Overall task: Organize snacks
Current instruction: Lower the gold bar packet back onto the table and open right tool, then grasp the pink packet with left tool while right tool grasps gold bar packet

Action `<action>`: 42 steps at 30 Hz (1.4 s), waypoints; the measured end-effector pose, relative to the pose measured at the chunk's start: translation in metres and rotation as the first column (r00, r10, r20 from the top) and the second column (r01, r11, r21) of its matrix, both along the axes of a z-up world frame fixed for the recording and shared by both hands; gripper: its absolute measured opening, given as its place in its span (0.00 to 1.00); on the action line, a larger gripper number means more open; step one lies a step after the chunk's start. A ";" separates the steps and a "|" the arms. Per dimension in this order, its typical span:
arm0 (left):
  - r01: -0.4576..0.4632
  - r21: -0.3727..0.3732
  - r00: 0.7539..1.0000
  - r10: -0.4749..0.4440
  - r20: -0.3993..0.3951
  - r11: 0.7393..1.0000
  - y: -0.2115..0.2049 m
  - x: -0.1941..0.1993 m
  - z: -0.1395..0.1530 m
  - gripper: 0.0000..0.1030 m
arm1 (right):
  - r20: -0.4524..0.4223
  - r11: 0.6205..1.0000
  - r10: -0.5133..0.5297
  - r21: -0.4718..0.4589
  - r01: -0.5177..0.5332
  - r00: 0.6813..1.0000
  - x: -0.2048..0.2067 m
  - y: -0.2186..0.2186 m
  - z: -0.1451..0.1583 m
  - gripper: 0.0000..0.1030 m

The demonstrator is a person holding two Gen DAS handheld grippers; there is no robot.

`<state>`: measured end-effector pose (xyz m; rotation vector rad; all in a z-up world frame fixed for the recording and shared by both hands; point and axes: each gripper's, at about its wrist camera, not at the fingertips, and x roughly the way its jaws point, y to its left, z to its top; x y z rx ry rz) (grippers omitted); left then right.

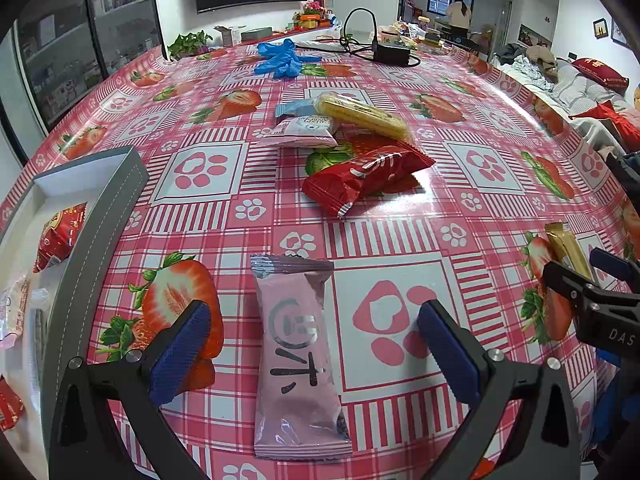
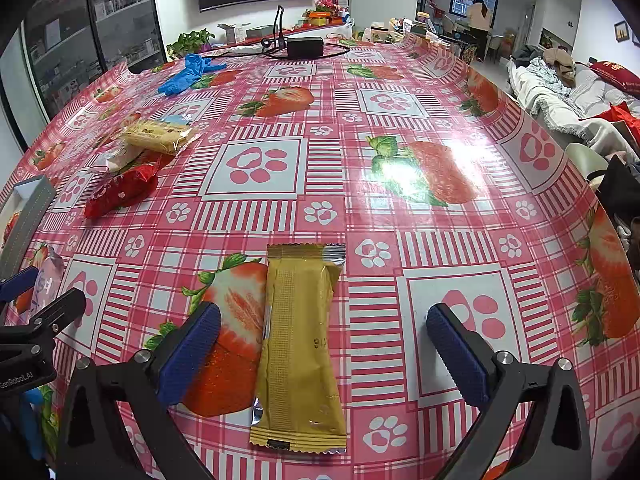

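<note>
Left hand-held gripper (image 1: 314, 344) spread wide, straddling a pink snack packet (image 1: 298, 360) that lies flat on the strawberry-print surface (image 1: 460, 216), pads clear of it on both sides. Right hand-held gripper (image 2: 324, 342) also wide, gold snack packet (image 2: 300, 352) flat between its fingers, untouched. Farther back sit a red packet (image 1: 360, 178), a yellow wafer pack (image 1: 360, 114) and a pale pink packet (image 1: 304, 132) in a loose cluster; grey-walled box (image 1: 100, 216) at left edge has red packets inside.

The grey box (image 1: 100, 216) at the desk's left edge is cut off; packets inside it (image 1: 60, 236) are partly hidden behind its wall.
</note>
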<state>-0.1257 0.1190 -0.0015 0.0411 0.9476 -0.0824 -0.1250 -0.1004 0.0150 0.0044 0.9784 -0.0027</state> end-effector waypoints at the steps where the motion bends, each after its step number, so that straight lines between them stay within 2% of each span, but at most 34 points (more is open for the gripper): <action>1: 0.000 0.000 1.000 0.000 0.000 1.000 0.000 0.000 0.000 1.00 | 0.000 1.000 0.000 0.000 0.000 1.000 0.000 0.000 0.000 1.00; 35: -0.002 0.002 1.000 0.002 -0.002 1.000 0.000 0.000 0.000 1.00 | 0.000 1.000 0.000 -0.003 0.000 1.000 0.000 0.000 0.000 1.00; 37: -0.008 0.006 1.000 0.008 -0.009 1.000 0.000 0.001 0.001 1.00 | -0.010 1.000 0.003 -0.006 -0.003 1.000 0.000 0.001 0.001 1.00; 41: -0.018 0.007 0.998 0.018 -0.062 1.000 -0.002 0.000 0.003 0.99 | -0.098 1.000 0.011 -0.005 -0.012 0.995 0.006 0.002 0.004 1.00; 42: -0.016 0.006 0.997 0.017 -0.077 1.000 -0.004 -0.002 0.004 0.96 | -0.115 1.000 0.022 -0.004 -0.023 0.993 0.006 0.003 0.005 1.00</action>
